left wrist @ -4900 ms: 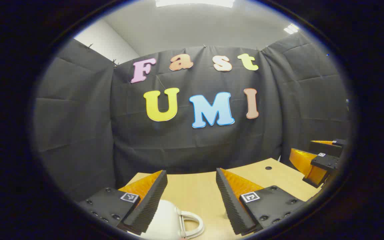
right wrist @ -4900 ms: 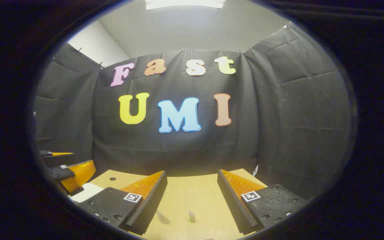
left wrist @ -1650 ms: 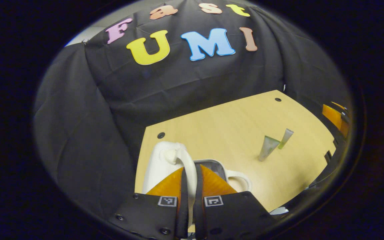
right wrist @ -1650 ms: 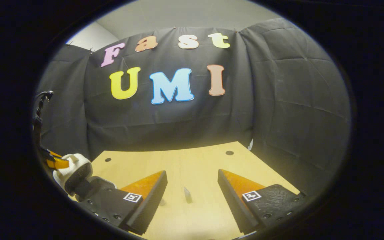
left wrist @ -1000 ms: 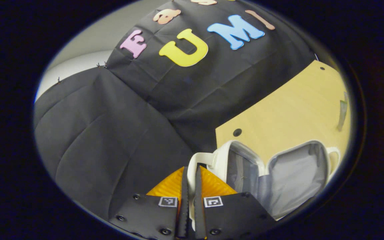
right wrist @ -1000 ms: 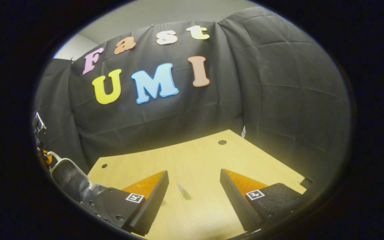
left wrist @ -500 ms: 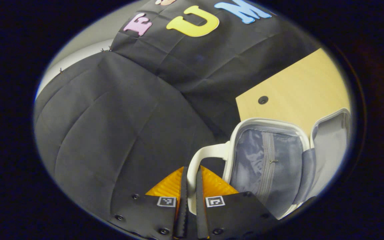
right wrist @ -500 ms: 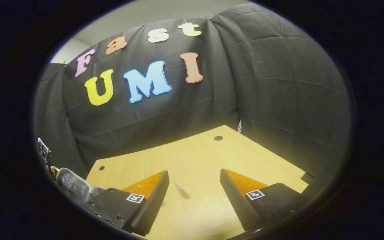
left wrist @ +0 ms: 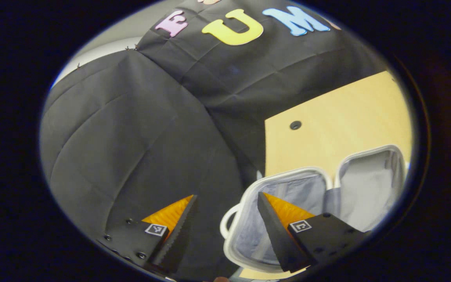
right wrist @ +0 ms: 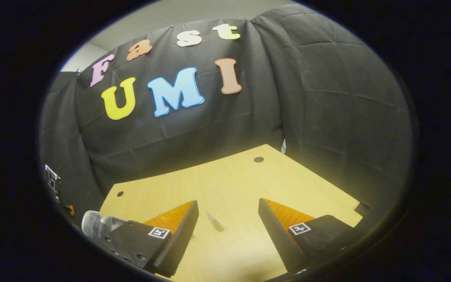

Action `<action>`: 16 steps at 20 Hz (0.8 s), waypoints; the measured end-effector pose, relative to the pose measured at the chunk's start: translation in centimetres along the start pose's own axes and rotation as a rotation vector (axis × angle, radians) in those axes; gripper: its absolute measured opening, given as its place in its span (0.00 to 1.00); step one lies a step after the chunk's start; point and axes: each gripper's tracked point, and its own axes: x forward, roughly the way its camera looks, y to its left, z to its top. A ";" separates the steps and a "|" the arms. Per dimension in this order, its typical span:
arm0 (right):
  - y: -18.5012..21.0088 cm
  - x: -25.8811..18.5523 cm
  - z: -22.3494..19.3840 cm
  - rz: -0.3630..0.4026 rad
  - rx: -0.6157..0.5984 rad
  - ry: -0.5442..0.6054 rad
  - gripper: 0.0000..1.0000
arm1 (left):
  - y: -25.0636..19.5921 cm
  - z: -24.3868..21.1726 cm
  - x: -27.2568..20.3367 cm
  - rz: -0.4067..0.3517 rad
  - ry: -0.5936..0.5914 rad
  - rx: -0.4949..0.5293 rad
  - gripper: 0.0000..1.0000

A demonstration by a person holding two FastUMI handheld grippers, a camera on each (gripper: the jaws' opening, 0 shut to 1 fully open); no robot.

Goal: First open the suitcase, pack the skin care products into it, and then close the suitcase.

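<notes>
Lying open, suitcase (left wrist: 319,196) at table (left wrist: 347,117) edge; left tongs (left wrist: 225,231) spread

Left gripper view is rolled, close above the open suitcase (left wrist: 288,196) at the table's (left wrist: 339,121) left edge; right gripper view looks level across the table toward the far wall, sharing the suitcase (right wrist: 96,223) at its left.

Light wooden table (right wrist: 225,184) with round holes (right wrist: 258,159) near its far corners; black cloth wall (right wrist: 327,98) behind; pale ceiling (right wrist: 178,11) above.
</notes>
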 end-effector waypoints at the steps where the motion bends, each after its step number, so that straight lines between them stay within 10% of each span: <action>1: 0.0 -0.1 0.0 0.001 -0.003 0.002 0.94 | -3.0 1.4 -0.8 -0.061 -0.023 -0.012 0.98; 13: -5.6 -1.8 -0.9 -0.103 0.006 0.020 0.94 | -41.9 6.9 -19.7 -0.949 -0.121 0.041 0.98; 16: -8.1 -2.5 -1.1 -0.152 0.028 0.026 0.94 | -46.7 7.3 -22.4 -1.007 -0.144 0.068 0.98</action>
